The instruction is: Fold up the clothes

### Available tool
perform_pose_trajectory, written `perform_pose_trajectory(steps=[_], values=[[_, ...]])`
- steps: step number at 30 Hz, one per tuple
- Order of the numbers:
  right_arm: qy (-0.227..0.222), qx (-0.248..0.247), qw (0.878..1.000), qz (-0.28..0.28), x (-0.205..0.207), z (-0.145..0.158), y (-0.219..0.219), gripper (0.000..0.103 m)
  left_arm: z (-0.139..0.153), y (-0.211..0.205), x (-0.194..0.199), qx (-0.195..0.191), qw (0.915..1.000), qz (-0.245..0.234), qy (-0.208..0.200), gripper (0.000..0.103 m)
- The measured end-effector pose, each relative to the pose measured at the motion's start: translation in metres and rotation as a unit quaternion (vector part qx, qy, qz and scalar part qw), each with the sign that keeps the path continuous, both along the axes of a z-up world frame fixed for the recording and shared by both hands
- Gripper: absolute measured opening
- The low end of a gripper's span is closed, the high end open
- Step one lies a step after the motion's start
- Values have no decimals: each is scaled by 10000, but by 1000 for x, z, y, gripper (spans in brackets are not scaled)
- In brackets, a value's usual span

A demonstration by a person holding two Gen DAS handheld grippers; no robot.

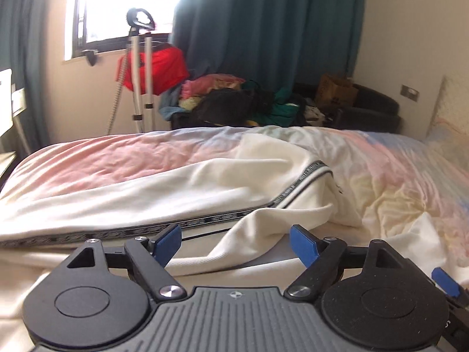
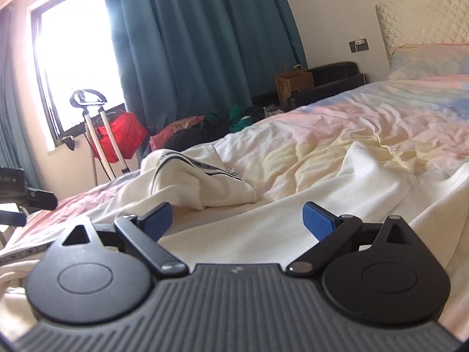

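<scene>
- White garment [image 1: 181, 187] with a black striped band [image 1: 296, 187], lying on the bed [image 1: 395, 176], half folded and lumpy.
- Seen from the left wrist: garment straight ahead at 12 o'clock, very near the left gripper [image 1: 234, 242].
- Long axis running from 9 o'clock, low down, up toward 1 o'clock, along the striped band.
- One loose white flap [image 1: 263, 228] drooping right between the blue fingers [image 1: 168, 239], but no squeezing on it that can be seen.
- Left fingers spread wide, holding nothing.
- Seen from the right wrist: bunched-up part of the garment [image 2: 199, 182] at 11 o'clock, a bit away from the right gripper [image 2: 239, 220].
- More white cloth [image 2: 366, 182] lying flat under and past the right gripper, out toward 2 o'clock.
- Right fingers [image 2: 318, 218] spread wide too, nothing between them.
- Left gripper looking nearer to the folded lump and the loose flap; right gripper nearer to the flat part.
- Best guess: fold not done yet, with a fresh grab needed on an edge.
- Likely the loose flap at 12 o'clock for the left gripper, since it sits right in the gap.
- Soft cloth, so easy to slip or bunch up when pinched.
- Far behind the bed at 12 o'clock: a pile of clothes [image 1: 234, 99], a red bag [image 1: 155, 70] and green curtains [image 1: 263, 23].
</scene>
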State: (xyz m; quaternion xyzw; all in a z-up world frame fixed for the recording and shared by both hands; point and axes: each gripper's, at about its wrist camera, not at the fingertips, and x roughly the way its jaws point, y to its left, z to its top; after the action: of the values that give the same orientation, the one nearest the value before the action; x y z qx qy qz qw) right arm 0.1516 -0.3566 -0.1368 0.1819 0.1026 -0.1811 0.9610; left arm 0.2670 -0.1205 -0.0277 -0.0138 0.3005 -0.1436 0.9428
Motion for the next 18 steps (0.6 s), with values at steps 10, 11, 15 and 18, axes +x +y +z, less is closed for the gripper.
perform_pose_trajectory(steps=[10,11,15,18], values=[[505,-824,9953,87,-1,7,13,97,138,35,-96,-532,9924,634,-911,103],[553,-691,9960,132,-3,10,14,97,130,40,-100,-541,9925,623,-899,103],[680,54,9962,548,-19,22,13,97,92,63,-118,-618,9932,578,-800,103],[703,1126,9871,897,-27,30,8,97,62,87,-130,-660,9933,589,-745,103]])
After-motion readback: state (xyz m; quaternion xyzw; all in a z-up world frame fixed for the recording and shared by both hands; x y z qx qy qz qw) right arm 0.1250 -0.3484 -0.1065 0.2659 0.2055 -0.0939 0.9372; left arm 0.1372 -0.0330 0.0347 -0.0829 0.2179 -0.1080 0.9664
